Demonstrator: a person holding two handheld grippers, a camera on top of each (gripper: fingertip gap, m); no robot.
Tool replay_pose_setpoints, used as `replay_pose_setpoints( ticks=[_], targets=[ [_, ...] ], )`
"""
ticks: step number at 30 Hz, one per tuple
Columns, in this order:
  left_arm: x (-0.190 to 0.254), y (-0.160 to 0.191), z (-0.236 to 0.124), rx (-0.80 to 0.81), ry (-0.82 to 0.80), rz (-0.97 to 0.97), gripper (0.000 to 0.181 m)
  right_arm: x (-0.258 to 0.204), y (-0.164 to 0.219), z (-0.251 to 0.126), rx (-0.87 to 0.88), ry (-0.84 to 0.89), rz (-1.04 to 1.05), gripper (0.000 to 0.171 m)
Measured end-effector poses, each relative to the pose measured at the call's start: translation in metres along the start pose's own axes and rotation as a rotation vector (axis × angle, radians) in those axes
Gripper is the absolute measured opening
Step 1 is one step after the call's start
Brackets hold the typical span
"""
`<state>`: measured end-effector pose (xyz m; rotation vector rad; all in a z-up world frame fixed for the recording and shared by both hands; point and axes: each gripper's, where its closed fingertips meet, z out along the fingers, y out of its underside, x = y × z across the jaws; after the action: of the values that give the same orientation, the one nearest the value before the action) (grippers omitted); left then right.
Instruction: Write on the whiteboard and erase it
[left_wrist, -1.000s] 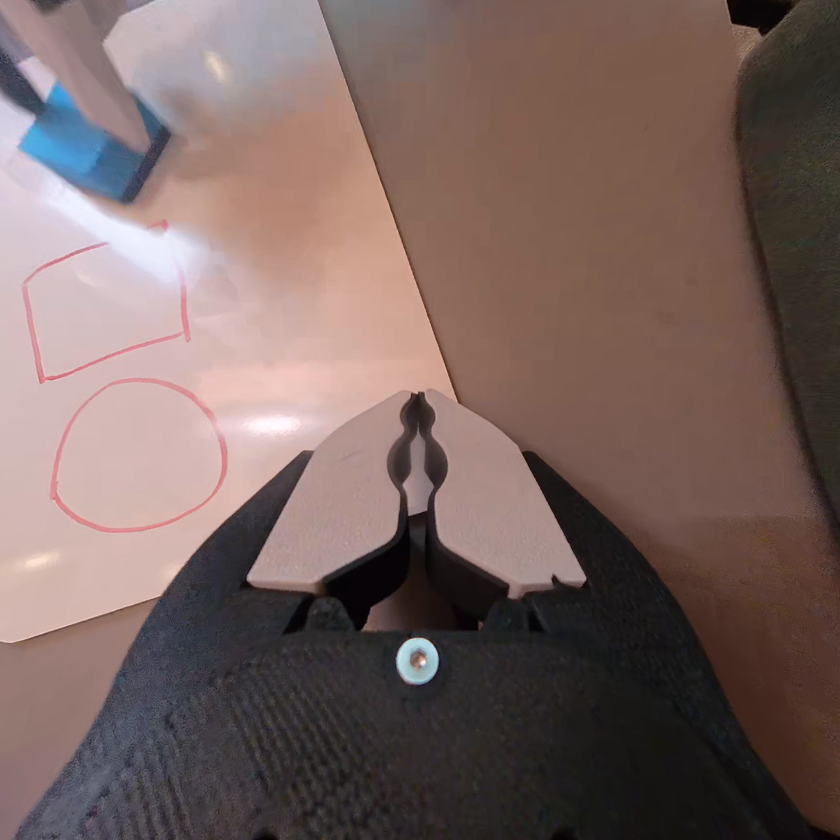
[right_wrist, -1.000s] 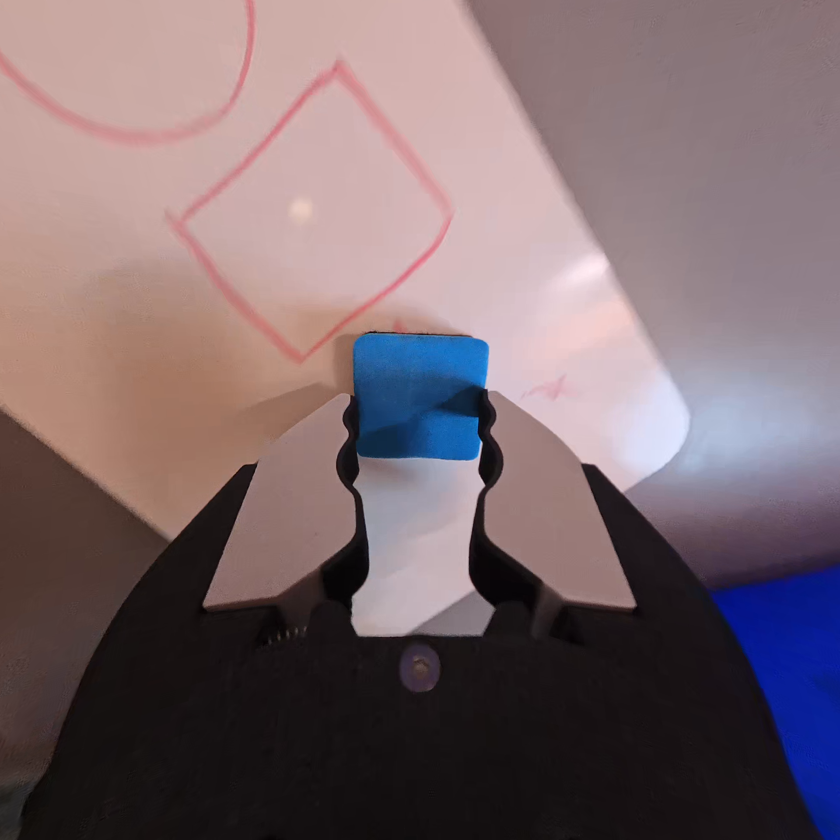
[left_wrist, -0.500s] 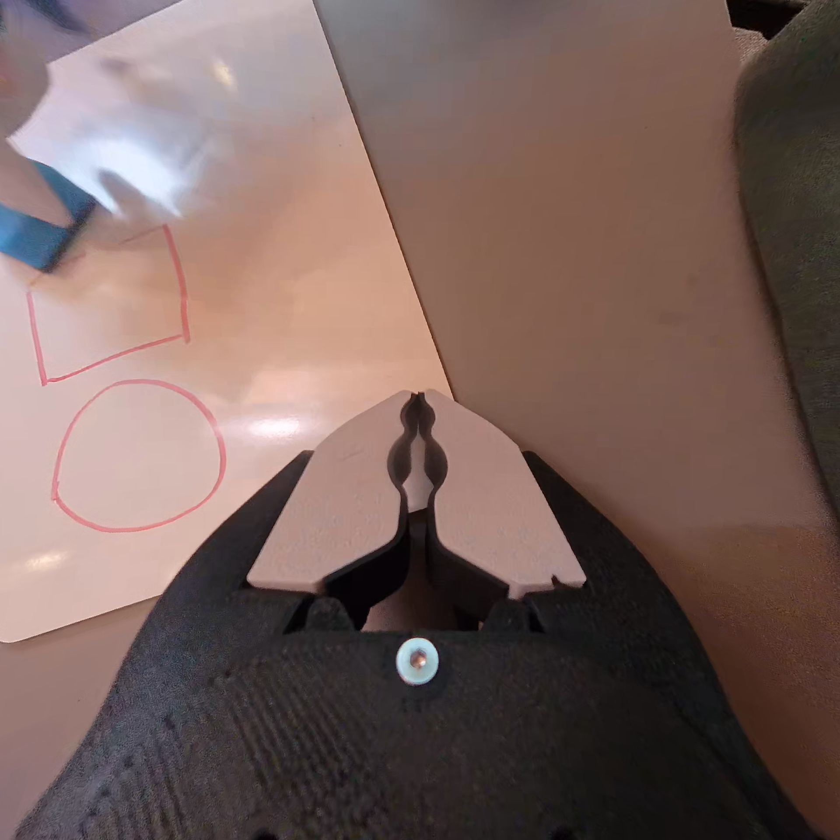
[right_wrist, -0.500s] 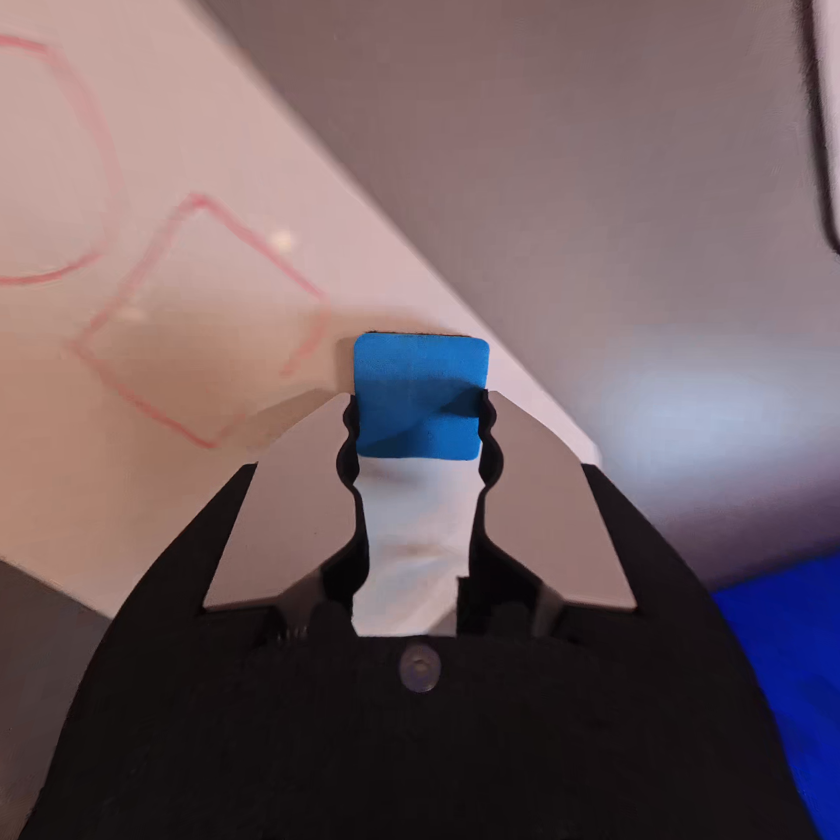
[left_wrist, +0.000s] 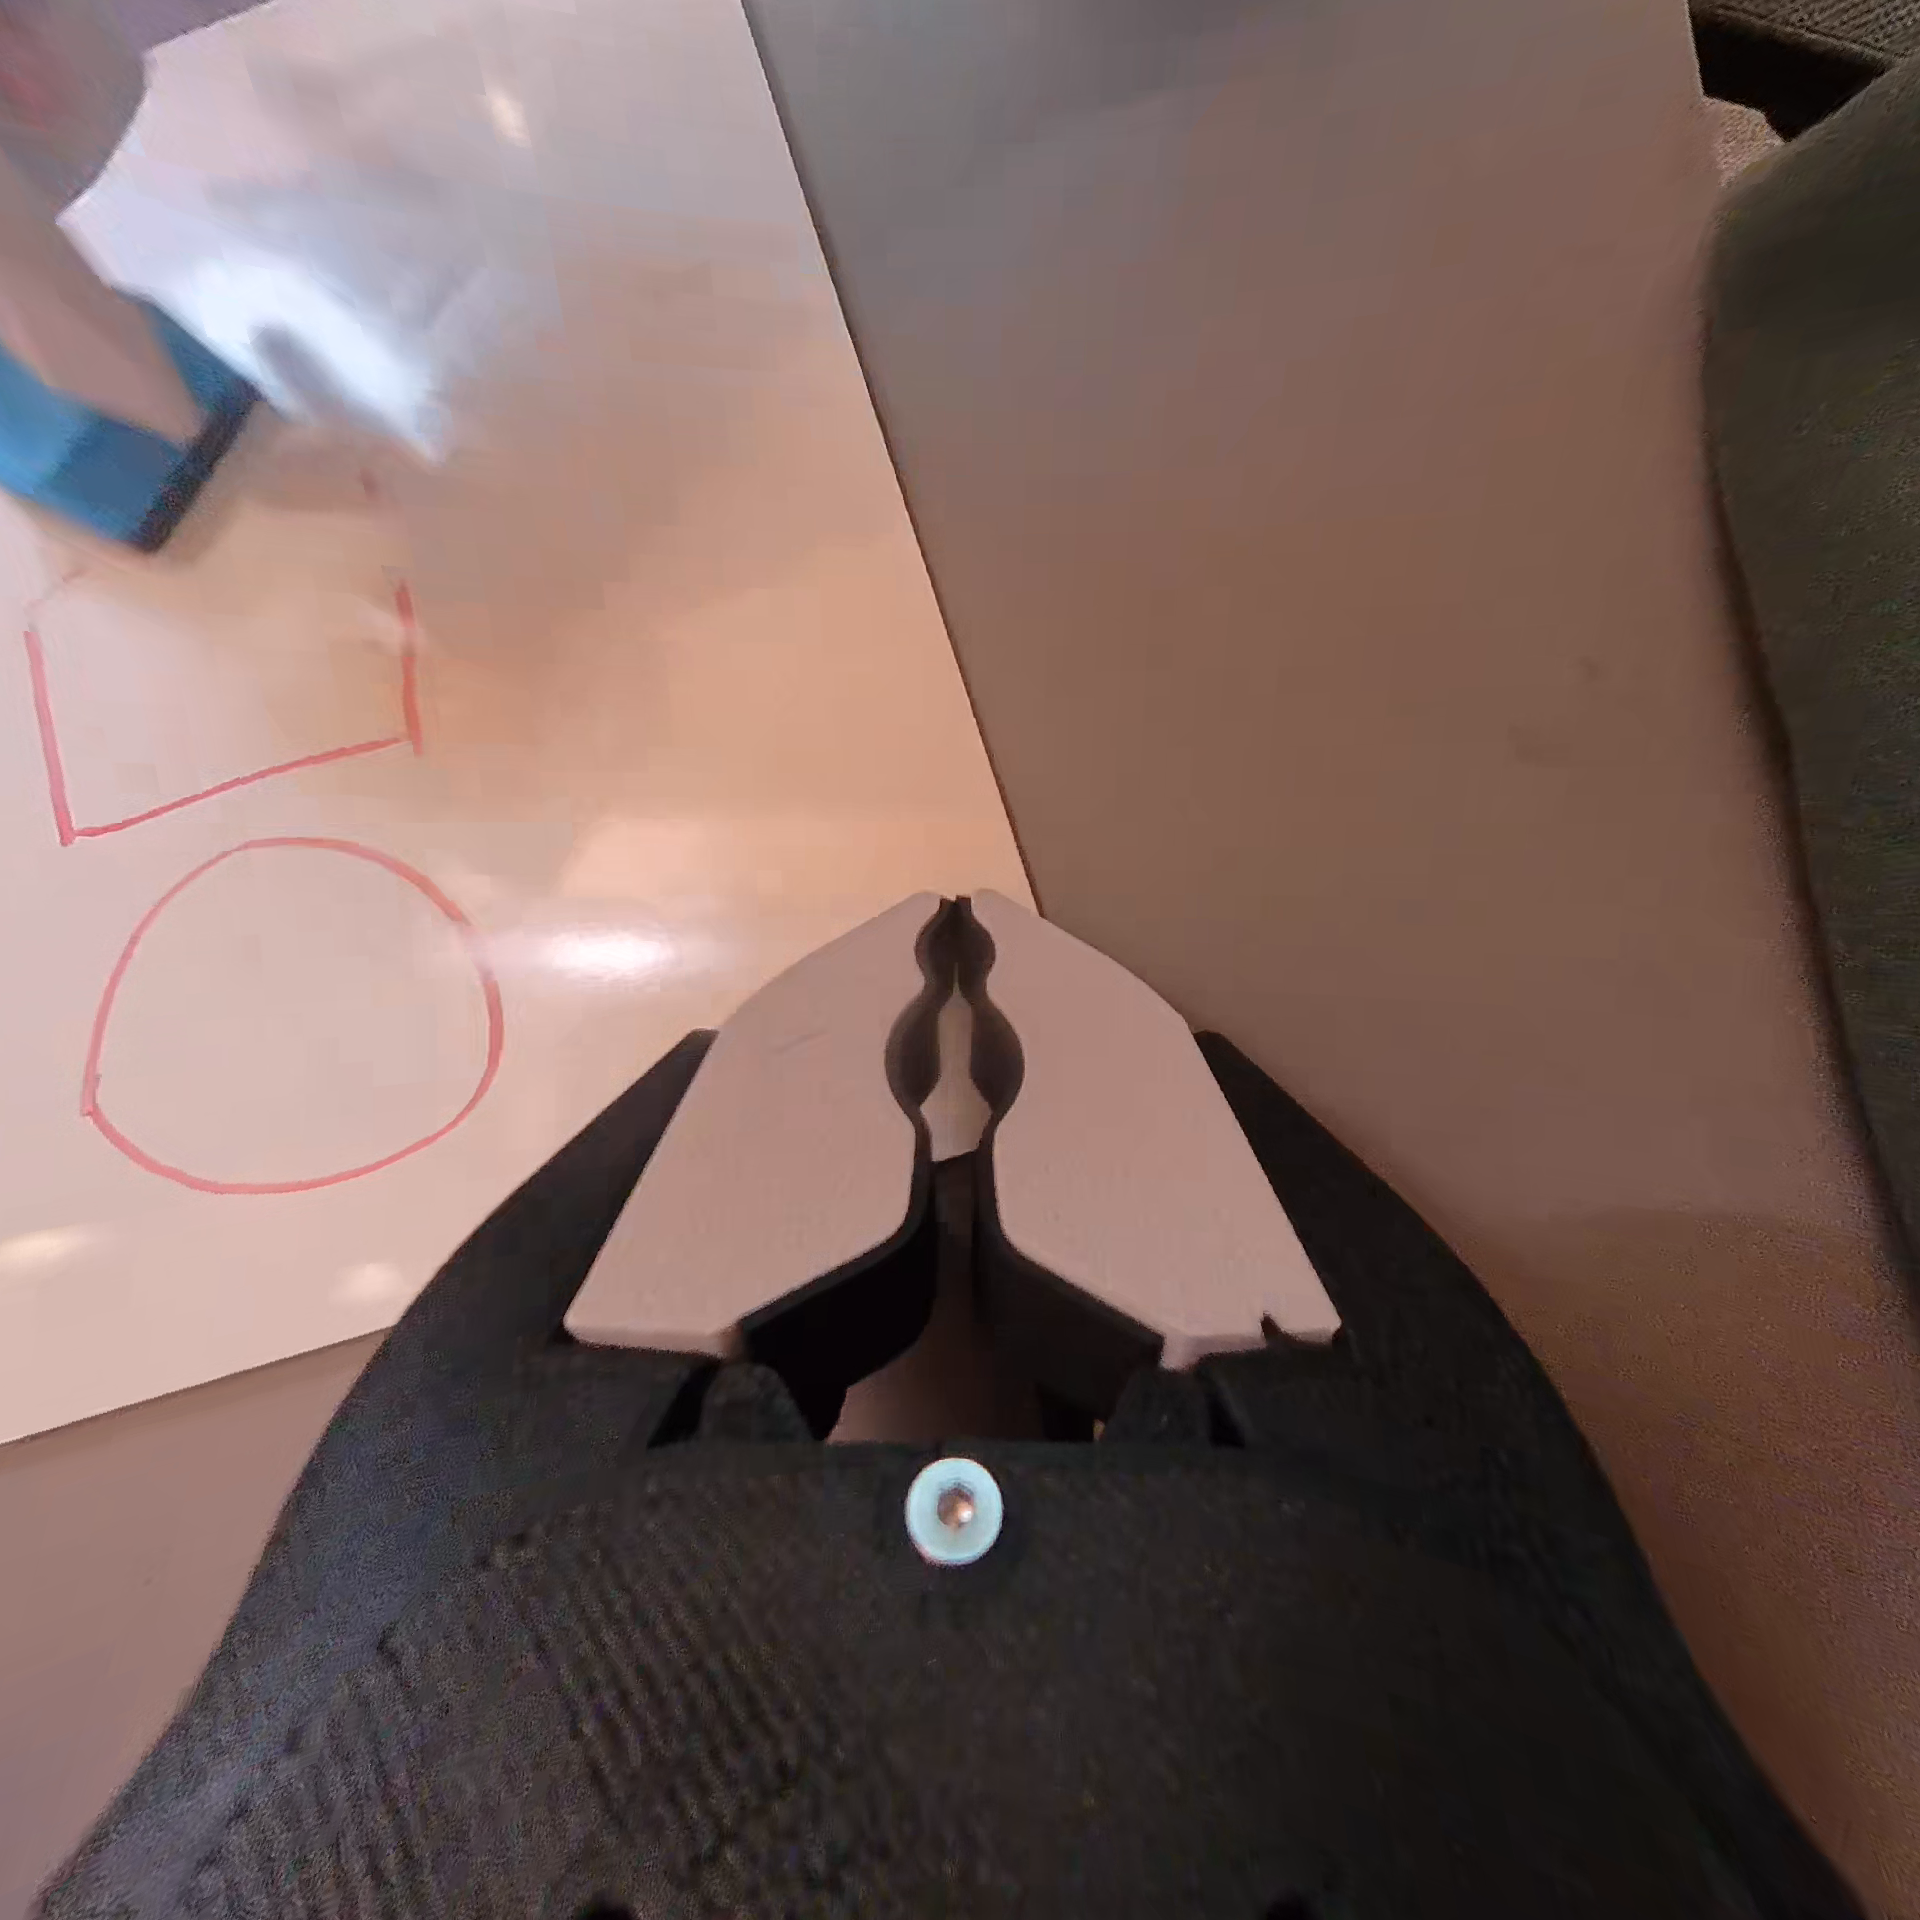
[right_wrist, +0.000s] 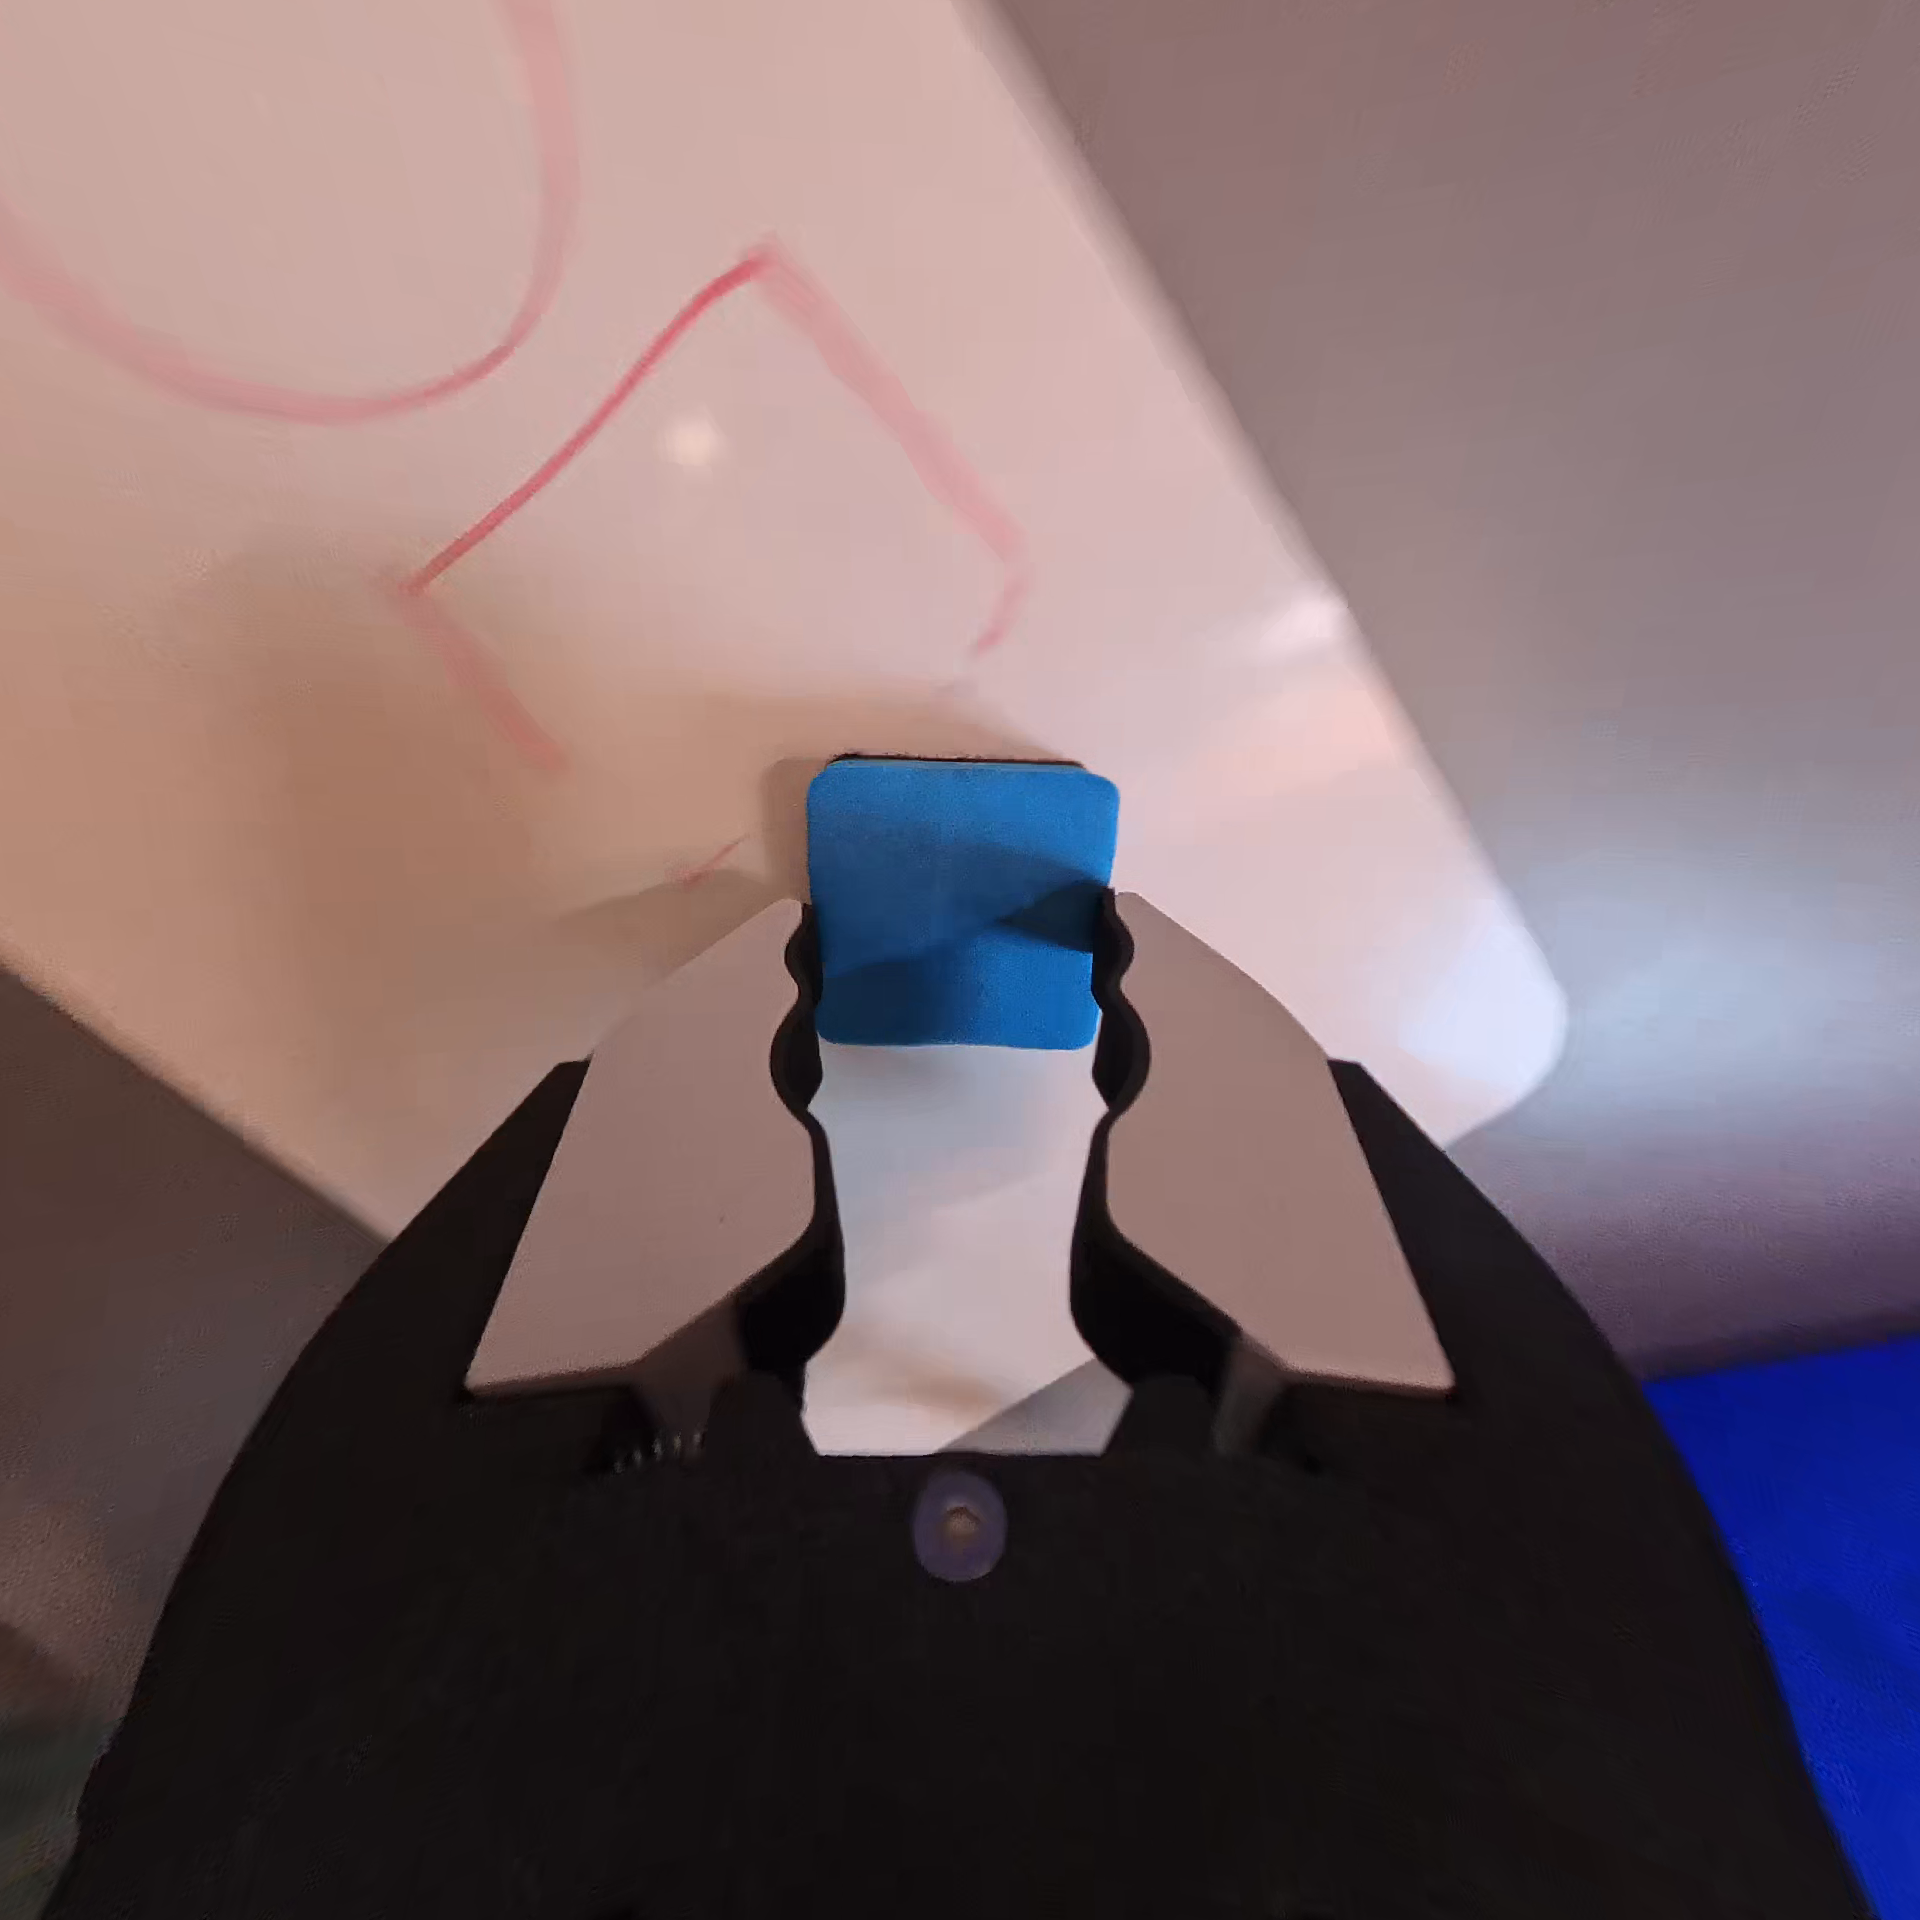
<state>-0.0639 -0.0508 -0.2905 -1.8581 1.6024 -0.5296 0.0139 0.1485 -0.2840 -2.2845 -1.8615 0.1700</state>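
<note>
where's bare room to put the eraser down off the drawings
Free: the grey table right of the whiteboard, up to the dark cushion; also the board's strip between the red shapes and its right edge. Crowded: the board's left side, with the square, circle and eraser.

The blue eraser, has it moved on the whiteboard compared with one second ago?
Yes. In the left wrist view the eraser has come nearer, from beyond the red square down to its wiped far edge, where that line is gone.

The right gripper (right_wrist: 951, 914) clamps a blue eraser (right_wrist: 961, 894) pressed flat on the whiteboard (right_wrist: 312, 260), just below a red square (right_wrist: 727, 499) with its near corner missing, beside a red circle (right_wrist: 416, 395).
</note>
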Motion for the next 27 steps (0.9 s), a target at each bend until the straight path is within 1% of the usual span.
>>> replay_pose_setpoints(
  ticks=[2,4,5,6,8,9,10,12,13,14,15,17,19,20,21,23,25,27],
  targets=[
    [0.0,0.0,0.0,0.004,0.01,-0.005,0.0,-0.039,0.009,-0.003,-0.018,-0.038,-0.097,0.051],
    [0.0,0.0,0.0,0.006,0.026,-0.012,0.0,-0.068,-0.007,-0.001,0.002,-0.029,-0.188,0.051],
    [0.001,-0.001,0.0,0.005,0.029,-0.013,0.0,-0.068,-0.017,0.002,0.025,-0.029,-0.189,0.051],
    [0.001,-0.001,0.0,0.003,0.028,-0.013,0.0,-0.056,-0.024,0.004,0.05,-0.027,-0.14,0.051],
    [0.002,-0.001,0.001,0.004,0.026,-0.011,0.0,-0.019,-0.021,0.004,0.07,-0.008,-0.011,0.051],
    [0.001,-0.001,0.0,0.004,0.022,-0.009,0.0,-0.013,-0.015,0.003,0.064,-0.006,0.013,0.051],
    [0.002,-0.001,0.0,0.006,0.02,-0.008,0.0,-0.02,-0.009,0.002,0.04,-0.009,-0.007,0.051],
    [0.002,-0.001,0.0,0.006,0.026,-0.009,0.0,-0.06,-0.01,0.0,-0.021,-0.058,-0.138,0.051],
    [0.002,-0.001,0.001,0.005,0.031,-0.012,0.0,-0.076,-0.019,0.002,-0.032,-0.057,-0.206,0.051],
    [0.002,-0.002,0.001,0.004,0.036,-0.014,0.0,-0.083,-0.031,0.005,-0.029,-0.04,-0.254,0.051],
    [0.003,-0.002,0.002,0.003,0.037,-0.012,0.0,-0.079,-0.046,0.008,-0.009,-0.029,-0.254,0.051],
    [0.004,-0.003,0.003,0.0,0.032,-0.005,0.0,-0.038,-0.064,0.013,0.037,0.004,-0.122,0.051],
    [0.004,-0.003,0.002,0.001,0.028,-0.005,0.0,0.006,-0.052,0.012,0.037,0.011,0.034,0.051],
    [0.004,-0.003,0.002,0.0,0.028,-0.007,0.0,0.016,-0.039,0.01,0.013,0.017,0.065,0.051],
    [0.004,-0.002,0.001,-0.001,0.026,-0.006,0.0,0.012,-0.026,0.007,-0.016,0.008,0.044,0.051],
    [0.003,-0.001,0.001,-0.007,0.023,-0.008,0.0,-0.021,-0.01,0.002,-0.073,-0.029,-0.066,0.051],
    [-0.003,0.002,-0.002,-0.023,0.015,-0.032,0.0,-0.06,-0.017,0.002,-0.099,-0.061,-0.199,0.051],
    [-0.012,0.008,-0.006,-0.054,-0.006,-0.069,0.0,-0.076,-0.039,0.007,-0.093,-0.052,-0.298,0.051]
  ],
)
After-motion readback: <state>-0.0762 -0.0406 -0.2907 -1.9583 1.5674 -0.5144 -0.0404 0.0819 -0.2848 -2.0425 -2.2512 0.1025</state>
